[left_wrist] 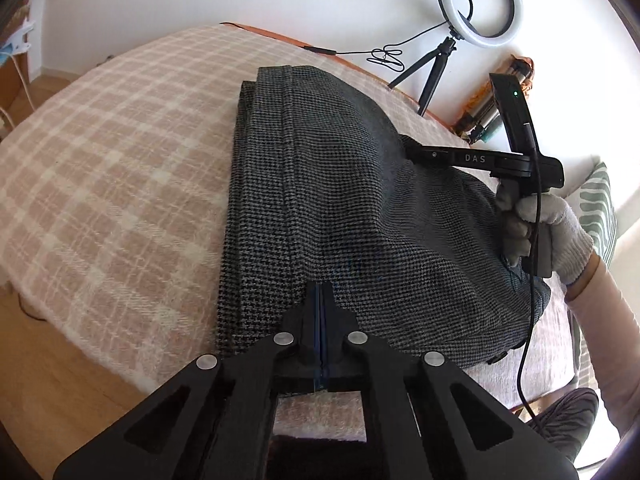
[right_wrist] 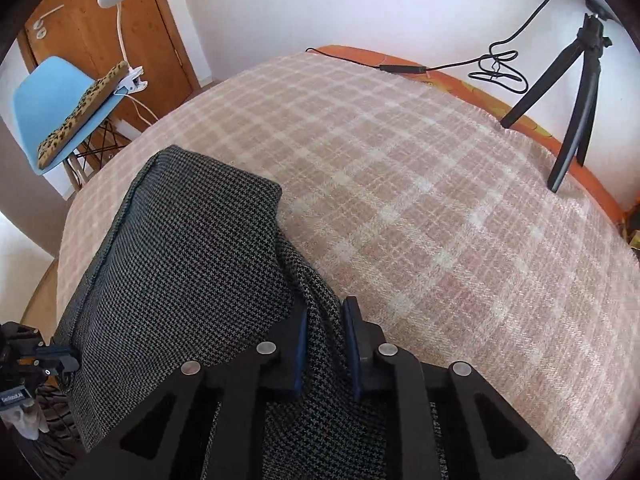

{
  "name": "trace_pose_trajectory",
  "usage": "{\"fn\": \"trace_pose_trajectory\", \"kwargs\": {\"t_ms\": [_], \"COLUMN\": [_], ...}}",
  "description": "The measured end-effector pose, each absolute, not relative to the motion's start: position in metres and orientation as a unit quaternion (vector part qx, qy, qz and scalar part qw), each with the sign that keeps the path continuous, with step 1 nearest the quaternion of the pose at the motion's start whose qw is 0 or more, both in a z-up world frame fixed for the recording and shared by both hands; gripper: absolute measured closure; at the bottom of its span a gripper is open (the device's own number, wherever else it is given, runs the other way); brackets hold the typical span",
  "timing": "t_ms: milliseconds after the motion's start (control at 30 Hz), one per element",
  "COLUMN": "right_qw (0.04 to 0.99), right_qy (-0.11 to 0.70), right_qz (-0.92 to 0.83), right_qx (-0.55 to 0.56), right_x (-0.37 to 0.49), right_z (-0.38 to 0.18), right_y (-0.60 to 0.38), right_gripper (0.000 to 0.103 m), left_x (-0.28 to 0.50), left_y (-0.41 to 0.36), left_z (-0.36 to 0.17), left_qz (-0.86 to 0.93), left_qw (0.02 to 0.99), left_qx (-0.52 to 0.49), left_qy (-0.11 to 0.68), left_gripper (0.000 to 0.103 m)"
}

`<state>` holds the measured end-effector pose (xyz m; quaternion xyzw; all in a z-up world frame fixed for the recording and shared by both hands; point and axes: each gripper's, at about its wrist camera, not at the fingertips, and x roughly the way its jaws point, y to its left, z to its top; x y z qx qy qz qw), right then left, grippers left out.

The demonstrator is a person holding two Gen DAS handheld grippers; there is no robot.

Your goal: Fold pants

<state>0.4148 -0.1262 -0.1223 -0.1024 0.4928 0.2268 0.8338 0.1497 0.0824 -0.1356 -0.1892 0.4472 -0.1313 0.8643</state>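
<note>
Dark grey houndstooth pants (left_wrist: pixel 340 200) lie folded lengthwise on a pink plaid blanket (left_wrist: pixel 120 160). My left gripper (left_wrist: pixel 322 292) is shut at the near edge of the pants, its fingers pressed together on the fabric. My right gripper (right_wrist: pixel 326 320) has a bunched fold of the pants (right_wrist: pixel 180 272) between its blue pads (right_wrist: pixel 352 336), with the jaws a little apart around the cloth. In the left wrist view the right gripper's body (left_wrist: pixel 480 158) reaches in over the right side of the pants, held by a white-gloved hand (left_wrist: pixel 552 232).
A ring light on a black tripod (left_wrist: pixel 476 4) stands at the bed's far right, its cable (right_wrist: pixel 400 67) lying along the orange edge (right_wrist: pixel 460 80). A blue chair (right_wrist: pixel 60 104) with a leopard cushion and a clip lamp stands beyond the bed on the left. Wooden floor (left_wrist: pixel 60 380) lies below.
</note>
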Motion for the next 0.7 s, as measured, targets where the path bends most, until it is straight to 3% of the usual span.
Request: {"fn": "trace_pose_trajectory", "kwargs": {"t_ms": [67,167,233,400,567,667,700], "right_qw": [0.832,0.840,0.844,0.873,0.887,0.883,0.880], "right_qy": [0.499,0.480,0.472,0.440,0.443,0.456,0.460], "right_qz": [0.226,0.237,0.244,0.212,0.128,0.080,0.067], "right_qx": [-0.087,-0.084,-0.067,-0.017,0.039,0.079,0.094], "right_x": [0.420,0.411,0.401,0.347,0.284,0.257,0.249], "right_z": [-0.125,-0.114,-0.101,-0.063,-0.059,-0.069,-0.073], "right_y": [-0.132,-0.135,-0.146,-0.196,-0.265,-0.300,-0.311], "right_gripper": [0.088,0.065,0.061,0.043,0.041,0.039,0.039], "left_x": [0.143,0.141,0.142,0.146,0.147,0.149,0.150], "left_y": [0.090,0.088,0.082,0.068,0.042,0.019,0.010], "left_z": [-0.139,-0.134,-0.126,-0.103,-0.079,-0.075,-0.074], "left_qz": [-0.151,-0.149,-0.150,-0.151,-0.195,-0.225,-0.234], "left_qw": [0.863,0.866,0.872,0.885,0.885,0.876,0.873], "left_qx": [-0.205,-0.197,-0.184,-0.157,-0.148,-0.147,-0.142], "left_qy": [0.436,0.435,0.429,0.411,0.397,0.401,0.404], "left_gripper": [0.101,0.101,0.099,0.066,0.062,0.049,0.049]}}
